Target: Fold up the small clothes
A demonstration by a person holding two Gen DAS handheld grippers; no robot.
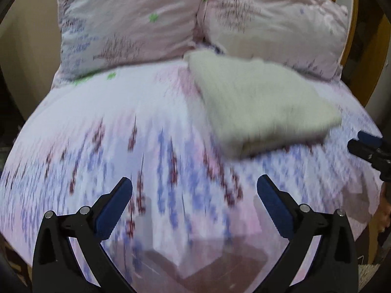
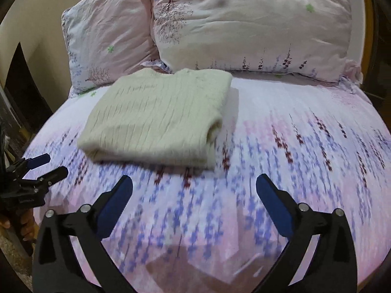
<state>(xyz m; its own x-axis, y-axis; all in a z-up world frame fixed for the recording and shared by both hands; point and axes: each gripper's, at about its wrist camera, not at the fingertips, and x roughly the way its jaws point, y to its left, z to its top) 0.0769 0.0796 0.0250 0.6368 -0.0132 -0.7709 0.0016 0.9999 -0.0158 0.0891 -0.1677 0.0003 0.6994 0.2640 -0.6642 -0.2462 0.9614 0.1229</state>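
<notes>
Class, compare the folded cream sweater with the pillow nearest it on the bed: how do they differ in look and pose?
The sweater is plain cream with a ribbed knit; the pillow is pink with printed flowers and branches. The sweater lies flat, folded into a neat rectangle; the pillow is puffy, creased and propped up at the head of the bed. Both rest on the floral bedsheet, and neither is gripped.

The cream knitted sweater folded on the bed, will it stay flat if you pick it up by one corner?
Probably not. The cream ribbed-knit sweater looks soft and thick, so it would likely droop and unfold. Its stacked layers lie loose, nothing holding them. Pushed, it would probably bunch on the flowered bedsheet rather than slide.
</notes>
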